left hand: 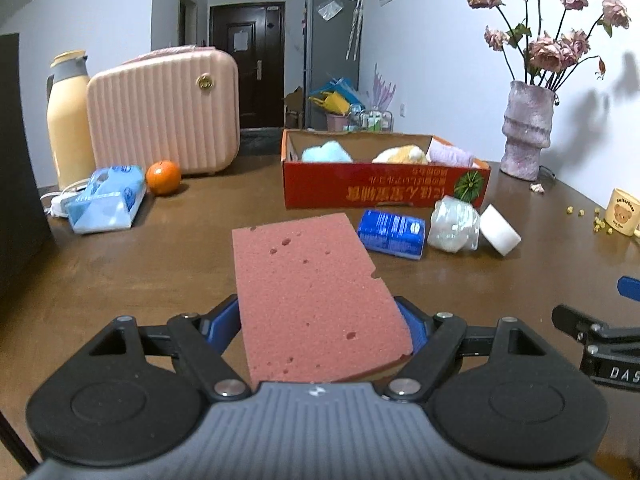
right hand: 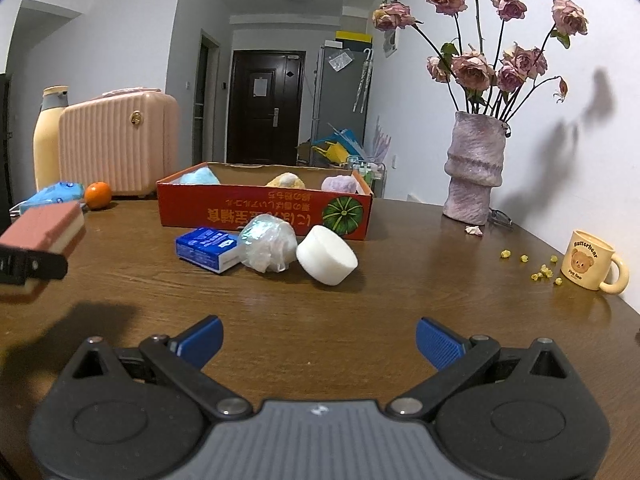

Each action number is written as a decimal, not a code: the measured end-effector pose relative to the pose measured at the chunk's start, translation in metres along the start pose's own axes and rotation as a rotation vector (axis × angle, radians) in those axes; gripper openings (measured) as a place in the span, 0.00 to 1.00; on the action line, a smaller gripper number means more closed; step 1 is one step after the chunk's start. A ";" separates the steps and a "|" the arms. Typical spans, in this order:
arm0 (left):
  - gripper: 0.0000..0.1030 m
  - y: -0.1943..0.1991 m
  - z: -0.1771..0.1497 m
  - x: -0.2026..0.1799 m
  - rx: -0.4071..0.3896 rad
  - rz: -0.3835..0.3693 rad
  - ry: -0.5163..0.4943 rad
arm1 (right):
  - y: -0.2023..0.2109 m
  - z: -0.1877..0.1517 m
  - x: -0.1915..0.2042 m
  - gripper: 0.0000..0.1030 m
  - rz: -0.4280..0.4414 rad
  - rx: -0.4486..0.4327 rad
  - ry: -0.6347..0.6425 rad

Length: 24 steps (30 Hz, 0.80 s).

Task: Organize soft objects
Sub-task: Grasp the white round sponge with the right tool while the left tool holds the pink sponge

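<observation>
My left gripper (left hand: 322, 326) is shut on a pink sponge (left hand: 316, 292) and holds it above the brown table; the sponge also shows at the left edge of the right wrist view (right hand: 44, 226). Ahead stands a red cardboard box (left hand: 384, 188) holding a blue plush (left hand: 326, 152), a yellow plush (left hand: 402, 155) and a lilac cloth (left hand: 450, 156). My right gripper (right hand: 318, 340) is open and empty over the table, facing a white foam cylinder (right hand: 326, 256), a crumpled plastic-wrapped bundle (right hand: 268, 246) and a blue packet (right hand: 208, 249).
A pink case (left hand: 164, 112), a yellow flask (left hand: 70, 124), an orange (left hand: 163, 177) and a tissue pack (left hand: 106, 200) stand at the left. A vase of dried roses (right hand: 474, 172) and a bear mug (right hand: 590, 266) stand at the right, with small yellow bits (right hand: 540, 270) nearby.
</observation>
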State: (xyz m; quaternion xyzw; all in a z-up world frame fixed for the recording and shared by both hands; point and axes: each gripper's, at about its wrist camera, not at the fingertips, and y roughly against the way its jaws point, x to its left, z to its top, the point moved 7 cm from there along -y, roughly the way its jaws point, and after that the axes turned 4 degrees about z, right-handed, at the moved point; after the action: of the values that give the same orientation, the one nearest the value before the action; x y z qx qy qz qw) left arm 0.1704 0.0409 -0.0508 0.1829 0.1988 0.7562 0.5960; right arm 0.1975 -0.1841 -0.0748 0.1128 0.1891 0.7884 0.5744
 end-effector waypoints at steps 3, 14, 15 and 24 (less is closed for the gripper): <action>0.79 -0.005 0.010 -0.003 -0.018 -0.005 -0.008 | -0.004 0.003 -0.002 1.00 -0.011 0.002 0.000; 0.79 -0.032 0.042 -0.001 -0.062 0.015 -0.016 | -0.026 0.011 -0.008 1.00 -0.046 0.018 0.007; 0.79 -0.036 0.045 0.001 -0.070 0.023 -0.015 | -0.028 0.011 -0.008 1.00 -0.048 0.020 0.008; 0.79 -0.063 0.046 0.023 -0.061 0.039 0.001 | -0.051 0.020 -0.008 1.00 -0.045 0.022 0.005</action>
State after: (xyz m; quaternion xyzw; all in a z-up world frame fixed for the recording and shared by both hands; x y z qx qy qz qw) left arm 0.2415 0.0804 -0.0433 0.1683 0.1725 0.7734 0.5864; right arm 0.2519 -0.1752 -0.0780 0.1127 0.2016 0.7734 0.5904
